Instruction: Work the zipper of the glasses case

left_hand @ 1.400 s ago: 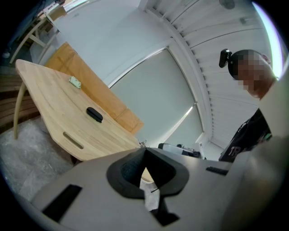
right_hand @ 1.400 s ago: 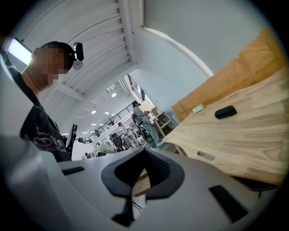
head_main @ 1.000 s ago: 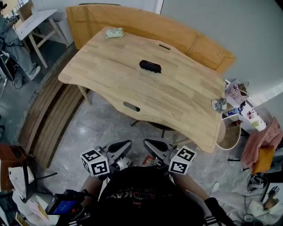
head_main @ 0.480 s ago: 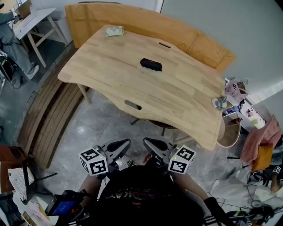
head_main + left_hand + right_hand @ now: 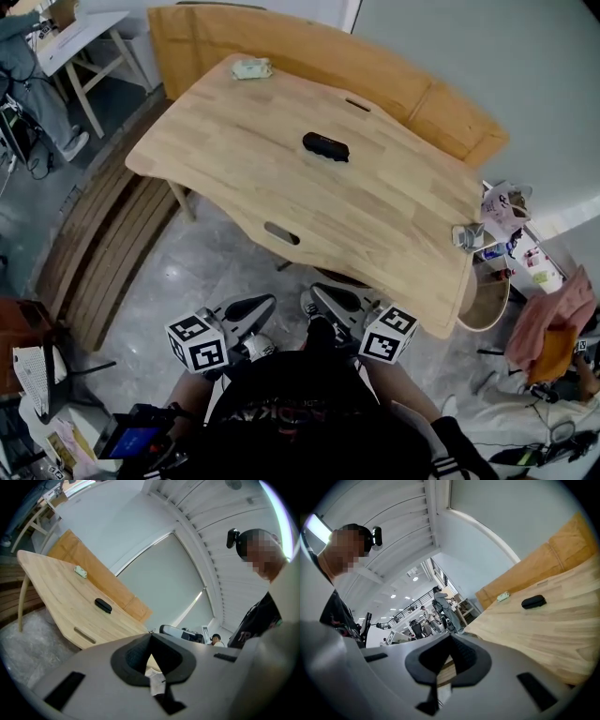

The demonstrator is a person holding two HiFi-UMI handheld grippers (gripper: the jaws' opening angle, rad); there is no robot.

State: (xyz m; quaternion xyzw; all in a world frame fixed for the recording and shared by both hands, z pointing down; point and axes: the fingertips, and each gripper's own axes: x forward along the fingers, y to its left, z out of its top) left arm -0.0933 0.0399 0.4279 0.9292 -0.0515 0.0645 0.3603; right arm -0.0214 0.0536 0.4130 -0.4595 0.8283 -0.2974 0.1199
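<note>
Glasses case (image 5: 325, 146), black and oblong, lies flat near the middle of the wooden table (image 5: 234, 159), well apart from both grippers. Its long axis runs across the head view, with the right end slightly nearer the person; the zipper pull is too small to locate. Left gripper (image 5: 249, 310) and right gripper (image 5: 336, 302) sit close to the person's body, short of the table edge, jaws pressed together on nothing. Judgement: approach step, no contact yet. The next move calls for reaching the table, opening the jaws, steadying the case and finding the pull.
</note>
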